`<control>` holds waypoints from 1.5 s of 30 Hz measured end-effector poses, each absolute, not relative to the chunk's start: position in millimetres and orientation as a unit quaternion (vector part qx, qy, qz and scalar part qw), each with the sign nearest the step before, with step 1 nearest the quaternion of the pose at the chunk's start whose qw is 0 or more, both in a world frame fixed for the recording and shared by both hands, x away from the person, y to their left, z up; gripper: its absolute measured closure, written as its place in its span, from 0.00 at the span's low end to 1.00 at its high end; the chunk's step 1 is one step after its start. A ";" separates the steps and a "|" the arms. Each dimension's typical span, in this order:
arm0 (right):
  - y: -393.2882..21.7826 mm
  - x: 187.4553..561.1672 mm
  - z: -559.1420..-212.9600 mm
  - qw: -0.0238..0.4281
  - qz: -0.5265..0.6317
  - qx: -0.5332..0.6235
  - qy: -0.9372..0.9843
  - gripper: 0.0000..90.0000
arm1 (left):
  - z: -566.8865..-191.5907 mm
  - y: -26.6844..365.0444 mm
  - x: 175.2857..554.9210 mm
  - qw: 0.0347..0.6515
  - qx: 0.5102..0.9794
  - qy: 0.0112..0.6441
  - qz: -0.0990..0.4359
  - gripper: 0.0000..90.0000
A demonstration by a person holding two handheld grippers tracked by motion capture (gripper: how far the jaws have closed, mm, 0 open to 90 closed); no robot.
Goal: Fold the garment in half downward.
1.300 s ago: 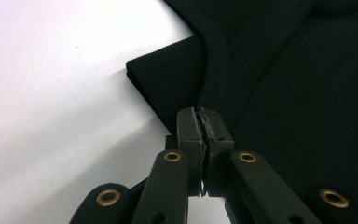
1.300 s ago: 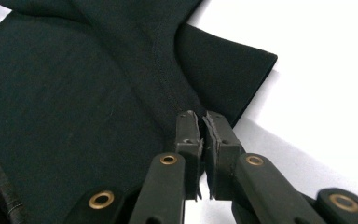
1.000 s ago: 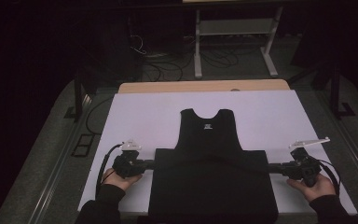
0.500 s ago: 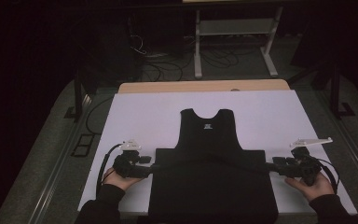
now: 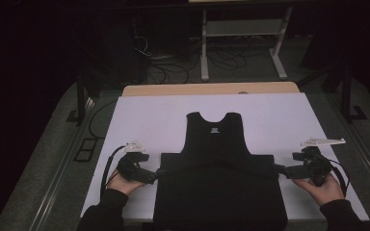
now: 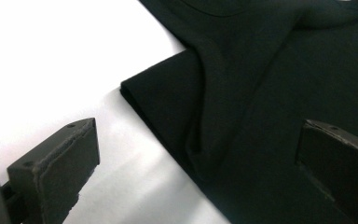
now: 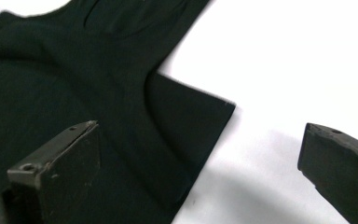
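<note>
A black sleeveless top (image 5: 215, 139) lies flat on the white table cover (image 5: 144, 120), neck away from me, its lower part folded up into a wide band (image 5: 219, 192). My left gripper (image 5: 152, 176) sits at the band's left corner and my right gripper (image 5: 282, 170) at its right corner. Both pairs of jaws have just been opening and stand wide, with nothing pressed. In the left gripper view the left gripper (image 6: 198, 140) frames the folded corner (image 6: 168, 102) lying on the table. In the right gripper view the right gripper (image 7: 200, 140) frames the other corner (image 7: 200, 116).
The table's wooden far edge (image 5: 212, 89) shows beyond the cover. A white metal stand (image 5: 243, 43) and loose cables (image 5: 159, 57) sit on the floor behind. Bare white surface lies on both sides of the top.
Both grippers were shut on the fold's corners; their jaws have opened and let the cloth go. The band now rests flat. Neither hand has shifted.
</note>
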State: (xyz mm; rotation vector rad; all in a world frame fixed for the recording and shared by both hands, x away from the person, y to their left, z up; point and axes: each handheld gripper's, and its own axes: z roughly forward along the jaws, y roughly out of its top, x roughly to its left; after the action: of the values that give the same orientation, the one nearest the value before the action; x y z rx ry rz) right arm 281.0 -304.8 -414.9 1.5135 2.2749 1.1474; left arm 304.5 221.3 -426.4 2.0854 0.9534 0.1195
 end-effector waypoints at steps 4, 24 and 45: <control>-302.8 289.0 -410.7 0.097 0.395 0.500 0.765 0.00 | -423.8 222.4 309.7 0.417 0.825 0.377 0.058 0.00; -292.1 310.6 -390.3 0.112 0.419 0.461 0.774 0.00 | -404.5 214.3 327.2 0.425 0.824 0.368 0.070 0.00; -286.1 336.9 -371.1 0.112 0.434 0.440 0.778 0.00 | -382.2 205.6 350.6 0.430 0.828 0.352 0.076 0.00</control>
State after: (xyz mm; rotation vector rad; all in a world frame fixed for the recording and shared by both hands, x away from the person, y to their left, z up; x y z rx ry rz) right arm 336.9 -286.1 -371.1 1.2913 2.2834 1.2742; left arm 350.6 205.6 -382.2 2.0654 0.8769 0.1889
